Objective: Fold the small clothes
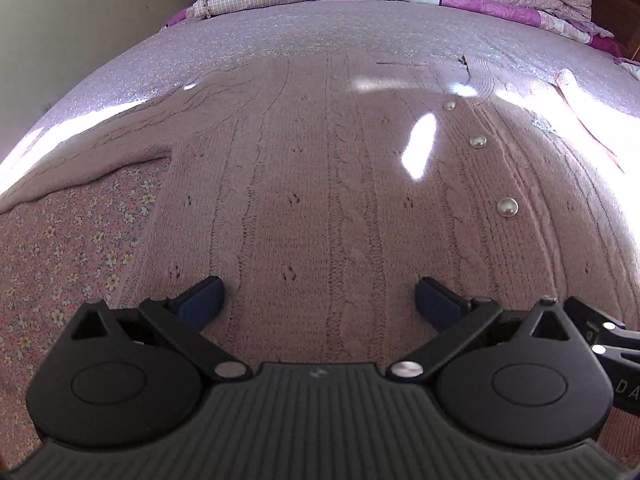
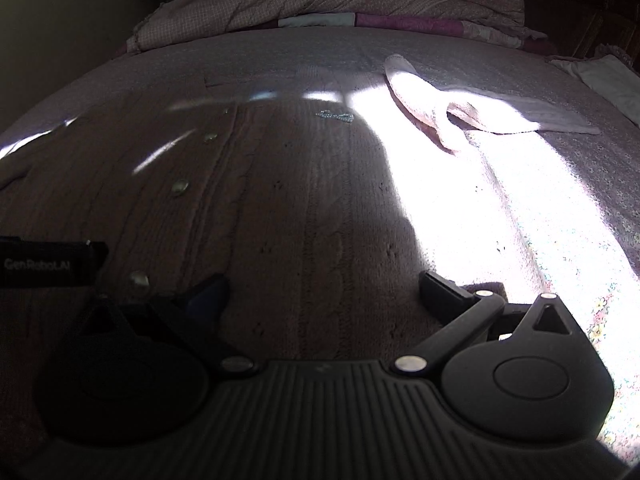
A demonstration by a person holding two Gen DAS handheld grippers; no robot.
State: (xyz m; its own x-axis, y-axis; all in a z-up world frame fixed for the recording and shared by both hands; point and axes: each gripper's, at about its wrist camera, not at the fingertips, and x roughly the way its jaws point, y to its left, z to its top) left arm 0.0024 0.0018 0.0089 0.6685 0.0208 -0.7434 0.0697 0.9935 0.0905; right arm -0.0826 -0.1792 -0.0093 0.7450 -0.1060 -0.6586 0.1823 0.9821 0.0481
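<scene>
Lying flat on the bed (image 1: pixel 100 240), the cardigan (image 1: pixel 312 184) is seen with its long axis running away from both grippers. The left gripper (image 1: pixel 319 300) and right gripper (image 2: pixel 323 296) are held open over its near hem, nothing gripped.

Cardigan (image 1: pixel 320 184): matt pink cable-knit wool, glossy pearl-like buttons (image 1: pixel 507 207). Bedsheet (image 1: pixel 60 248): floral cotton, matt. Left claw (image 1: pixel 319 300): matt black plastic.
</scene>
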